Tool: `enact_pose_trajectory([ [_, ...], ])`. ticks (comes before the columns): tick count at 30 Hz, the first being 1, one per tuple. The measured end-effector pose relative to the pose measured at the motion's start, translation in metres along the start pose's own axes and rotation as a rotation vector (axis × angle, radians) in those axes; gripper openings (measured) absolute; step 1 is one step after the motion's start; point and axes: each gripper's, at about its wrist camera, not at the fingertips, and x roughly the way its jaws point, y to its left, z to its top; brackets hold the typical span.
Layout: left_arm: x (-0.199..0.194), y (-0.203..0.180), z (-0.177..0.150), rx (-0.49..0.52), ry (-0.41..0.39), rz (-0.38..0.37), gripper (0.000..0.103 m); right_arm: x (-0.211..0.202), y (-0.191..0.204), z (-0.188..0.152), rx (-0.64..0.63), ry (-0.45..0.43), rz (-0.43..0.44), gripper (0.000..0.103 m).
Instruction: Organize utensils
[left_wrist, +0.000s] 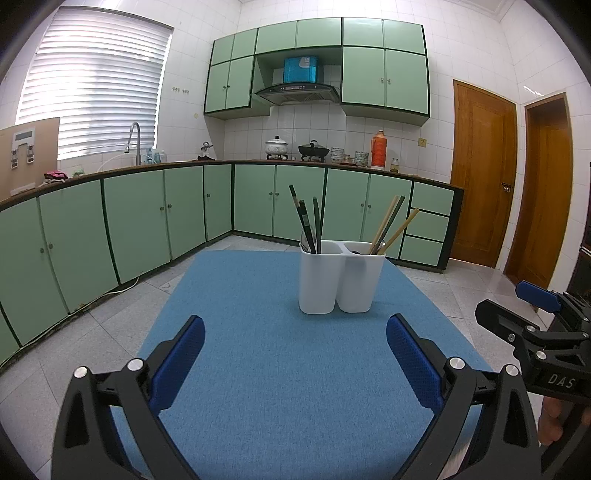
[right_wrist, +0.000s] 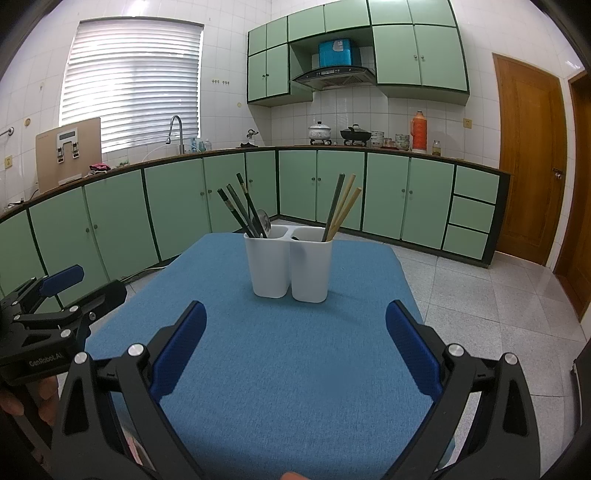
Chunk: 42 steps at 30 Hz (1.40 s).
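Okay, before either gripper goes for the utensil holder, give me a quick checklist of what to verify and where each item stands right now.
1. Left gripper open and empty: ok, fingers wide apart with only cloth between them.
2. Right gripper open and empty: ok, same state.
3. White two-compartment holder upright on the blue cloth: ok.
4. Sorting: not ok. One dark chopstick stands with the light bamboo chopsticks in the right compartment; the other dark chopsticks and a metal spoon share the left.
5. Path to the holder clear: ok, bare cloth ahead of both grippers.
6. Other contents deep inside the compartments: cannot tell.
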Motion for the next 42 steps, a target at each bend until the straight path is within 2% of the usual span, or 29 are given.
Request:
enact_pose_trajectory([
  [42,-0.0003,-0.0028,-0.0004,0.005,-0.001,0.002,0.097,0.0028,0.0004,-0.0016,-0.003,-0.003,-0.001,0.095],
])
